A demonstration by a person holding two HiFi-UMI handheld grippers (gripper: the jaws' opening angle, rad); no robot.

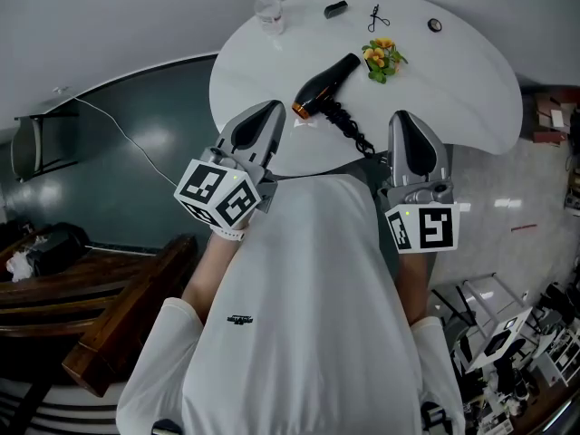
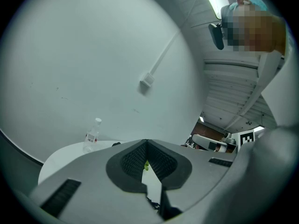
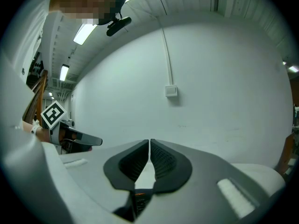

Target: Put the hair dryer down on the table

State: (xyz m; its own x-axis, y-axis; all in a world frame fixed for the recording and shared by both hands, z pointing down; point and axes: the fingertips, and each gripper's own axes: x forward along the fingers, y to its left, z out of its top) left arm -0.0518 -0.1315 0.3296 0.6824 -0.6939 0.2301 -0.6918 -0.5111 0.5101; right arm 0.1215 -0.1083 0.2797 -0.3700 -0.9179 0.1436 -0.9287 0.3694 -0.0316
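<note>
Hair dryer (image 1: 326,83) is noted lying on the white round worktop (image 1: 471,89), clear of both grippers, with its cord run toward the near edge. Left gripper (image 1: 269,111): jaws are seen together, nothing between them. Right gripper (image 1: 404,120): jaws likewise pressed together, nothing held. Both are held by the worktop's near edge.

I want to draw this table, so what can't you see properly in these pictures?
- Small black object on the round white table, head view: too small to identify.
- Tiny dark round thing, head view: too small to tell.
- Curly black cord of the black hair dryer, head view: its end is hidden behind the person's white shirt.
- Clear plastic bottle, left gripper view: label too small to read.
</note>
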